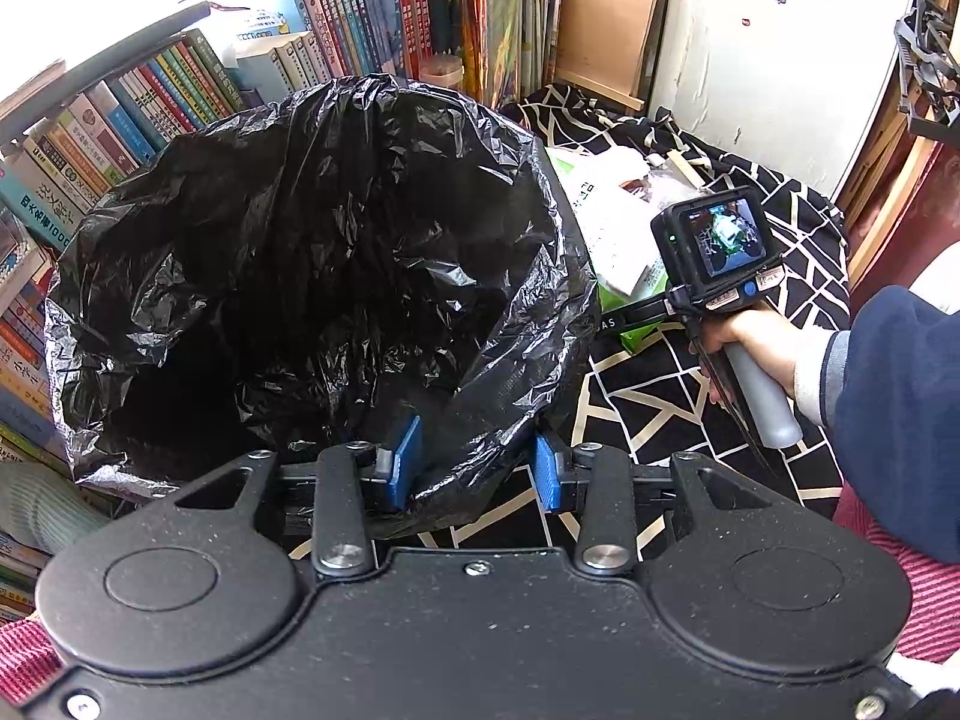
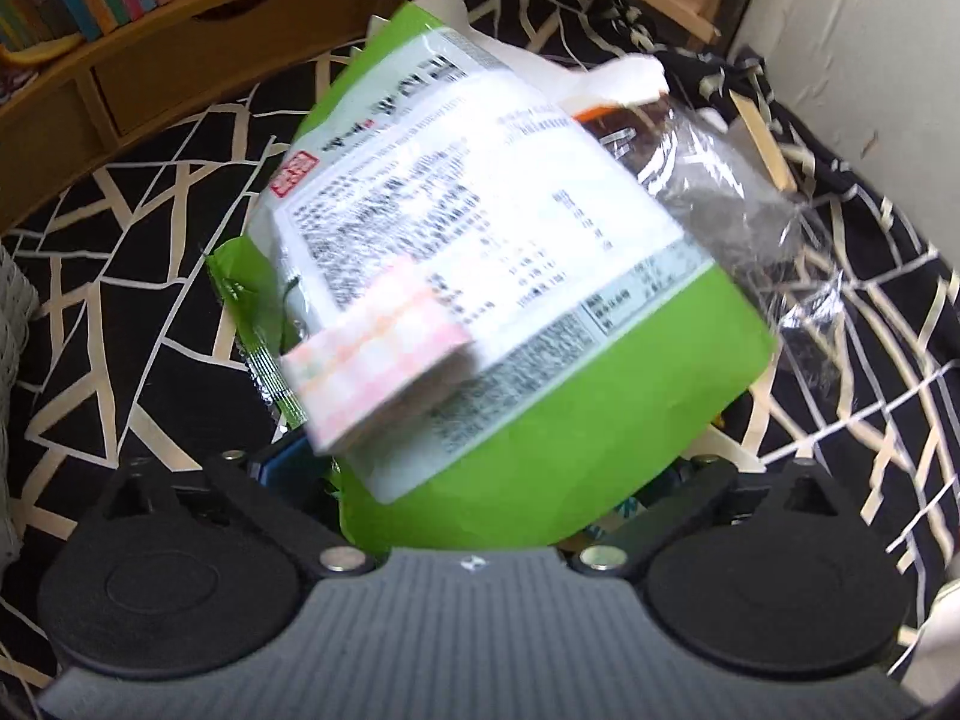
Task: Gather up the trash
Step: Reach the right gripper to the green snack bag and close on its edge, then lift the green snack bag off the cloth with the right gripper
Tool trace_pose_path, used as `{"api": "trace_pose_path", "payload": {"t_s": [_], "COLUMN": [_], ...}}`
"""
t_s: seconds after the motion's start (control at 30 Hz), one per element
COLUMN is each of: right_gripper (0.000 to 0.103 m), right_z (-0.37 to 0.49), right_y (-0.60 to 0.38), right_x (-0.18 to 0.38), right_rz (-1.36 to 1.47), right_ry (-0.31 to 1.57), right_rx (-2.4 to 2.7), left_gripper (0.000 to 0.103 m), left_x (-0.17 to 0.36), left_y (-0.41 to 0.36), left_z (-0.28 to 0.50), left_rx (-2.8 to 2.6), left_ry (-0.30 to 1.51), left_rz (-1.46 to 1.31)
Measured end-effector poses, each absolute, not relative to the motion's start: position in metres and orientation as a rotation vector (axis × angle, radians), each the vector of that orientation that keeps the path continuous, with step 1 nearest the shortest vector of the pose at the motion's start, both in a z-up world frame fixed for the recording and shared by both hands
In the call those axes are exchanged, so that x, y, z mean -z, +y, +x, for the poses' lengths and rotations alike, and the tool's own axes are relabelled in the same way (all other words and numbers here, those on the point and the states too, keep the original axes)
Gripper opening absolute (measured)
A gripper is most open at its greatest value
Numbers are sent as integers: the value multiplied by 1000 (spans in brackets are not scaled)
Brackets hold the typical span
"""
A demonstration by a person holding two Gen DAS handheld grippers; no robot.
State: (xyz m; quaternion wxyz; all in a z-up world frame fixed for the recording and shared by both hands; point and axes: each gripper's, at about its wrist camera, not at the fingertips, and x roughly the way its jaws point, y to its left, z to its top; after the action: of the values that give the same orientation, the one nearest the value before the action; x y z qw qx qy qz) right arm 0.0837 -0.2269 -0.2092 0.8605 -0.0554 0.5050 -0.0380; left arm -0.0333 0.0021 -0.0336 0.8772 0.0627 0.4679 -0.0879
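on the black patterned cloth [image 2: 150, 276], left tongs [image 1: 474, 468] pinch trash bag [image 1: 300, 240]; right tongs [image 2: 480, 474] wide.

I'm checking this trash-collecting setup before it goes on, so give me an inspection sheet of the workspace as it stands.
Surface: black cloth with cream lines, rumpled near the wall.
Job's things: black bin bag, mouth wide open; green and white food packet lying on the cloth.
Clutter: pink checked slip on the packet; clear wrapper and wooden stick beside it.
Grippers: left gripper shut on the bin bag rim; right gripper open, fingers wide either side of the packet's near end.
Cables: nothing seen.
Surroundings: rows of books, white wall, wooden drawer.
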Motion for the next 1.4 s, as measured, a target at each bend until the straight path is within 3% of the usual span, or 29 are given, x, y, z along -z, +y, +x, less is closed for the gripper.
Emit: {"api": "trace_pose_path", "payload": {"t_s": [0.47, 0.77, 1.13, 1.3, 1.37, 1.4], "right_gripper": [103, 103, 103, 86, 67, 63], "right_z": [71, 71, 65, 83, 85, 85], "right_y": [-233, -231, -236, -252, -251, -250], "right_x": [215, 192, 131, 146, 147, 147], "right_rz": [-71, -31, 97, 191, 205, 207], "right_ry": [1002, 1083, 871, 899, 912, 913], "right_rx": [54, 63, 24, 49, 45, 41], "left_gripper": [37, 38, 39, 39, 39, 39], "left_x": [33, 36, 35, 35, 35, 35], "left_y": [2, 2, 3, 3, 2, 3], "left_z": [-33, -35, -33, -33, -33, -33], "left_rx": [182, 185, 188, 186, 187, 187], "left_ry": [977, 974, 967, 963, 962, 961], "left_rz": [130, 127, 123, 126, 127, 126]}}
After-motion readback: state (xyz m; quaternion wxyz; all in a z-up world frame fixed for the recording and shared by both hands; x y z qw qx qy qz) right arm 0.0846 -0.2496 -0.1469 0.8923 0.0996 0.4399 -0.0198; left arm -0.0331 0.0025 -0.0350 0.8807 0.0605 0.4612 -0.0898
